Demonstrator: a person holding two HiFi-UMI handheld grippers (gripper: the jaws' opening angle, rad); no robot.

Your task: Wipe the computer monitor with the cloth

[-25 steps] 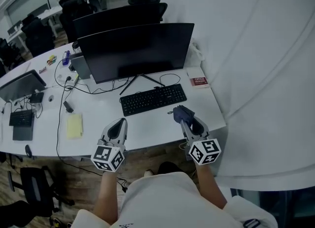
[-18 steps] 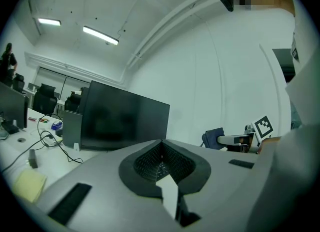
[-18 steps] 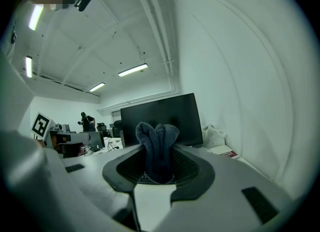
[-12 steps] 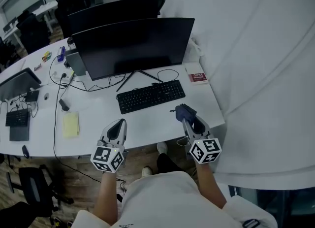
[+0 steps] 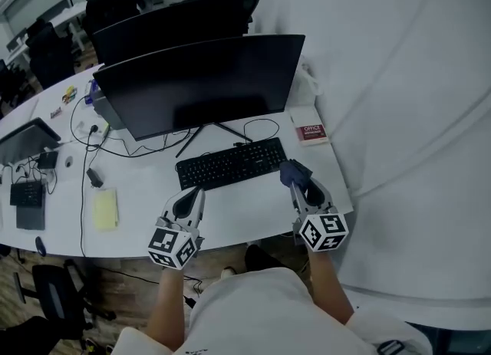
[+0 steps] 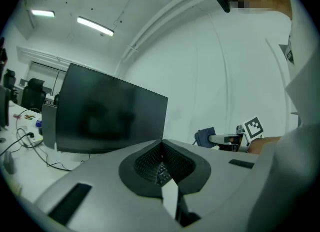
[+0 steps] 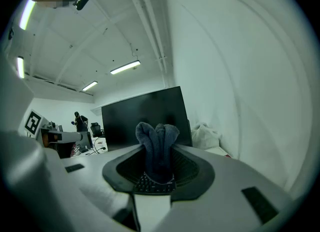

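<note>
The black monitor [image 5: 201, 83] stands switched off at the back of the white desk [image 5: 245, 208], behind a black keyboard [image 5: 230, 163]. My right gripper [image 5: 301, 182] is shut on a bunched dark blue cloth [image 5: 292, 171], held just right of the keyboard's end. In the right gripper view the cloth [image 7: 157, 145] sticks up between the jaws with the monitor [image 7: 145, 118] behind it. My left gripper [image 5: 189, 201] hovers at the keyboard's front left, shut with nothing in it. The left gripper view looks at the monitor [image 6: 107, 113], with the cloth [image 6: 204, 137] off to the right.
A red book [image 5: 311, 131] lies at the desk's right rear and a yellow notepad [image 5: 105, 208] at the left front. Cables [image 5: 92, 142] trail left of the monitor stand. More desks, monitors and chairs [image 5: 54, 50] stand behind. A white curtain wall [image 5: 399, 100] borders the right.
Both grippers have come forward, closer to the keyboard and monitor. The right gripper still holds the cloth. The head view has shifted, so the monitor looks larger.
</note>
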